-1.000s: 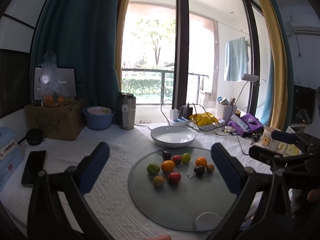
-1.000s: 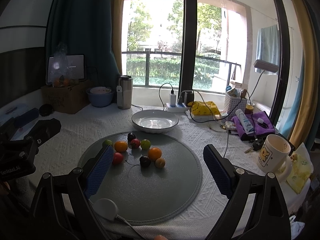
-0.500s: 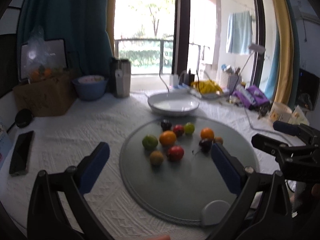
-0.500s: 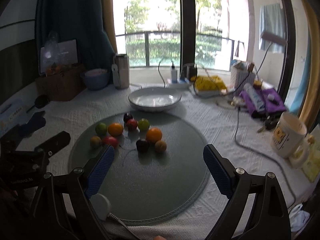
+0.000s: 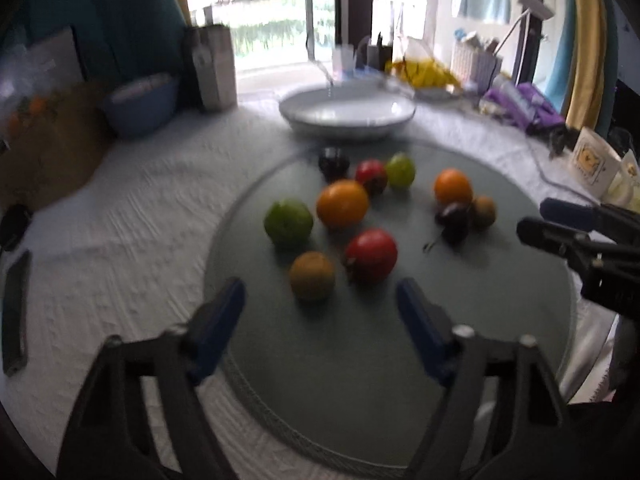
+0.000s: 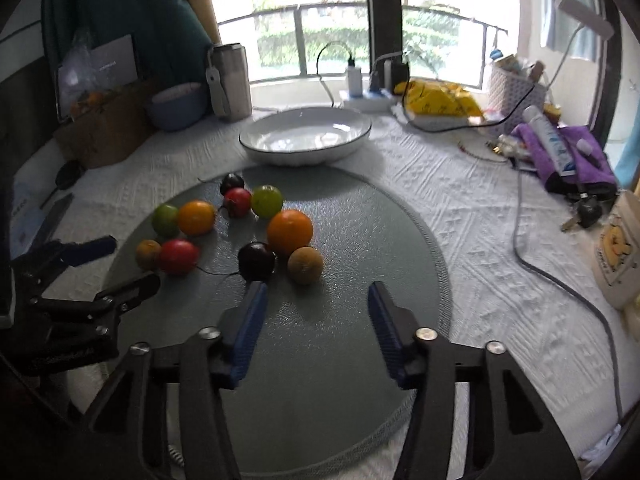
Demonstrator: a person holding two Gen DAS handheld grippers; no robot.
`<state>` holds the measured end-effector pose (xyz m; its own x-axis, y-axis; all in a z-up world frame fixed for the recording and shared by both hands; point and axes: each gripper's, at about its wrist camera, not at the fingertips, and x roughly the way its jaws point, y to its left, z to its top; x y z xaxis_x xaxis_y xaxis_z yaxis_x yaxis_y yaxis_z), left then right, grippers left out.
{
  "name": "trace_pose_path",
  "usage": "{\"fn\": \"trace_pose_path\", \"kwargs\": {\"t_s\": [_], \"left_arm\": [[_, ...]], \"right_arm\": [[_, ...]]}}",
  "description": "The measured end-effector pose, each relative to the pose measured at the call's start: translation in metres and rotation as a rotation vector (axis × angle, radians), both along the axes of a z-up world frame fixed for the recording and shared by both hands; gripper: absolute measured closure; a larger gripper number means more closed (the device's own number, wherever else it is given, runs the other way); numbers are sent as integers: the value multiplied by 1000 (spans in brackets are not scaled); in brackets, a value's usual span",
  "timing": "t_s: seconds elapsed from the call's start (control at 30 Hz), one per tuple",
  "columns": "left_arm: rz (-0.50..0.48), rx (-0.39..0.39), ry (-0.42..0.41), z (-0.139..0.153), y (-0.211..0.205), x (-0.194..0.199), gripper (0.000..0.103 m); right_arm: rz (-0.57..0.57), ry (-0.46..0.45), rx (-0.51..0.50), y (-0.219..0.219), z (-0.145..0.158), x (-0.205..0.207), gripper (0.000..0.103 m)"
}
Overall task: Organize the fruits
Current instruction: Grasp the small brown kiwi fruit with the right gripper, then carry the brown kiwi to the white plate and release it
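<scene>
While both grippers hang above the near part of the round grey mat, nothing is held in either.

Left gripper [image 5: 320, 312]: fingers spread wide and empty, low over the mat's near edge, with a brown fruit [image 5: 312, 275] just beyond the gap between them; this view is blurred.

Right gripper [image 6: 314, 312]: blue-padded fingers apart with nothing between them, over the near middle of the mat; a brown round fruit [image 6: 305, 265] and a dark plum [image 6: 256, 260] lie just ahead of its tips.

Mat [image 6: 360, 360]: round, grey, pebbled, lying on the white tablecloth [image 6: 460, 240] and carrying all nine loose fruits on its far half.

Left cluster: green fruit [image 6: 165, 220] touching an orange [image 6: 196, 217]; nearer the mat's edge, a red fruit [image 6: 179, 256] touches the small brown one.

Far cluster: a dark plum [image 6: 233, 181], a small red fruit [image 6: 237, 201] and a yellow-green fruit [image 6: 267, 201], close together near the mat's far edge.

Middle cluster: a larger orange [image 6: 290, 232] with the dark plum and brown round fruit against its near side.

White bowl [image 6: 305, 135]: just beyond the mat's far edge, nothing visible in it.

Table's far edge: steel tumbler [image 6: 230, 80], blue bowl [image 6: 176, 106], cardboard box [image 6: 104, 128], power strip [image 6: 366, 100] and yellow bag [image 6: 440, 98].

Table's right edge: purple cloth [image 6: 568, 156] and a cream mug [image 6: 622, 252].
</scene>
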<state>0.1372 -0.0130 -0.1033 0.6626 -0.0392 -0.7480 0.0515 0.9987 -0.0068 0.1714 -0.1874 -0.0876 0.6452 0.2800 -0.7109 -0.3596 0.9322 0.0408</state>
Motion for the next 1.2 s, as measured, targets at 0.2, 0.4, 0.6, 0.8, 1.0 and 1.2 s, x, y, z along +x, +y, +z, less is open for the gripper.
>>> {"fn": "trace_pose_path", "kwargs": {"t_s": [0.2,0.4,0.6,0.8,1.0,1.2], "left_arm": [[-6,3,50,-6,4,13,49],[-29,3,58,-5,2,20,60],[-48,-4,51,-4,-1,21,75],[-42,-13,20,6,0,17,77],[-30,-21,-21,22,1,10,77],[-27,-40,-73,43,5,18,77]], "right_arm": [[34,34,-2,2,-9,23,60],[79,65,4,10,-14,36,61],[100,79,-3,14,-21,42,77],[108,56,3,12,-18,39,77],[102,18,17,5,-5,35,77],[100,-28,19,1,13,42,77]]}}
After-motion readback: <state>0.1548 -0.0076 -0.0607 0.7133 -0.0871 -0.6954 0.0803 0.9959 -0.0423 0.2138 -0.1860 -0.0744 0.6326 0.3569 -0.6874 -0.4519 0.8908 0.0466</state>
